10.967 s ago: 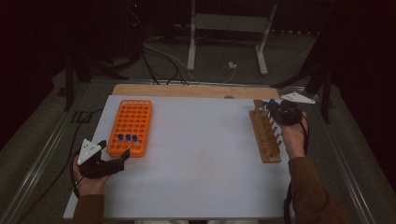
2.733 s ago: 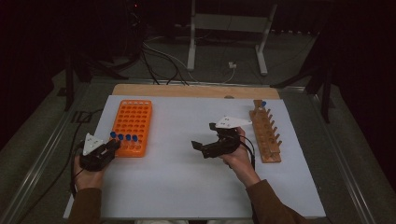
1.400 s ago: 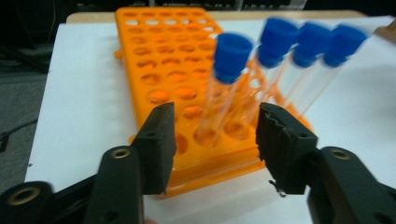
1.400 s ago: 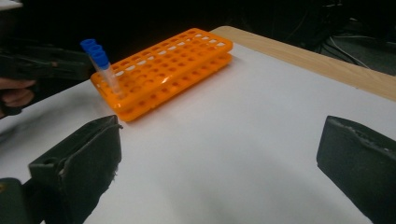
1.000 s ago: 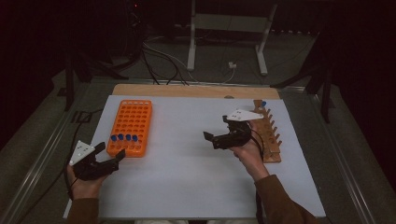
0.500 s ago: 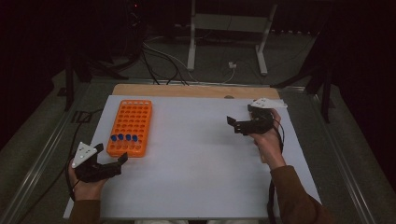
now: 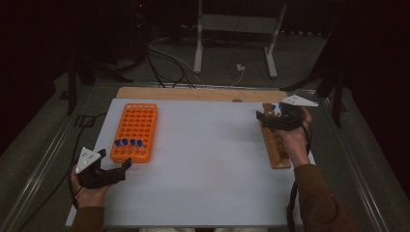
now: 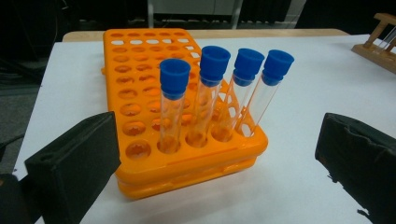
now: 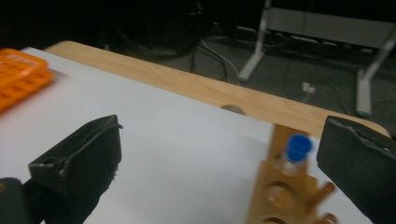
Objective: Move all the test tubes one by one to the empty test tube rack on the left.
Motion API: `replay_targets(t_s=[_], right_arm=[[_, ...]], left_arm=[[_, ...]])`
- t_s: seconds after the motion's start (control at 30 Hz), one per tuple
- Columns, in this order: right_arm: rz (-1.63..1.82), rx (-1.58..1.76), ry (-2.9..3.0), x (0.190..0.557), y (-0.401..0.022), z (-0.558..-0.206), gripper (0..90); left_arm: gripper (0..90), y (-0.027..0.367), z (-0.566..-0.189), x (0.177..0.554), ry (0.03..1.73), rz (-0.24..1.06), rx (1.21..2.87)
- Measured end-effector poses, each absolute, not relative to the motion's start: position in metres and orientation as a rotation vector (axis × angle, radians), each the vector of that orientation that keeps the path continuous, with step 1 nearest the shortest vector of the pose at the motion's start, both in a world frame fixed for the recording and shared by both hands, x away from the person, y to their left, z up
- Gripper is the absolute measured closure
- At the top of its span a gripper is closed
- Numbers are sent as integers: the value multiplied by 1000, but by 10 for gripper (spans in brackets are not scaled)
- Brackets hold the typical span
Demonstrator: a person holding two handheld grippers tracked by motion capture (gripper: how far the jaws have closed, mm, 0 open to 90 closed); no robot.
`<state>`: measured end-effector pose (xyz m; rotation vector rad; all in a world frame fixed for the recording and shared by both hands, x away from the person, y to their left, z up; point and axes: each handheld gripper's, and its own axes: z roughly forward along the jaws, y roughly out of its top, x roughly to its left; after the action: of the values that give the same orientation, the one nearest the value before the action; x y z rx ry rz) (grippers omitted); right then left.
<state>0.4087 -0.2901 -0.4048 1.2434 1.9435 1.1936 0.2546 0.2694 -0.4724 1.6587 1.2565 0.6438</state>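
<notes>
Here, four capped tubes (image 8: 212,88) stand in one orange rack (image 8: 140,84).

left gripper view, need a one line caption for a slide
Four blue-capped test tubes stand in the front row of an orange tube rack, framed by the open black fingers of the left gripper.

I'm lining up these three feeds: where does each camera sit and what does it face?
High view: above the person's side, looking down on the table; both forearms show.
Left gripper view: along open jaws at the orange rack.
Right gripper view: along open jaws at the wooden rack.
Shared: the orange rack appears in all three.
</notes>
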Motion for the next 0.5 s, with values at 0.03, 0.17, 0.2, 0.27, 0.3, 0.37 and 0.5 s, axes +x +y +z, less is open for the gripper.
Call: replay_targets(t_s=[0.03, 0.17, 0.2, 0.27, 0.3, 0.37, 0.5], right_arm=[[1179, 1254, 1945, 411, -293, -407, 23], [1136, 1337, 1914, 422, -306, -418, 60], [1126, 1358, 1905, 424, -309, -420, 64], [1106, 1392, 1893, 428, -313, -426, 89], [1094, 1407, 1885, 430, -314, -428, 105], [1077, 1432, 1877, 435, -316, -431, 156], [1043, 1459, 1876, 444, -320, -439, 296]], left_arm=[[7, 269, -473, 255, 1261, 644, 1658], [7, 269, -473, 255, 1266, 639, 1659], [8, 269, -473, 255, 1266, 638, 1662], [8, 269, -474, 255, 1267, 637, 1663], [8, 269, -474, 255, 1267, 636, 1665], [8, 269, -474, 255, 1268, 634, 1664], [8, 270, -474, 255, 1267, 633, 1660]])
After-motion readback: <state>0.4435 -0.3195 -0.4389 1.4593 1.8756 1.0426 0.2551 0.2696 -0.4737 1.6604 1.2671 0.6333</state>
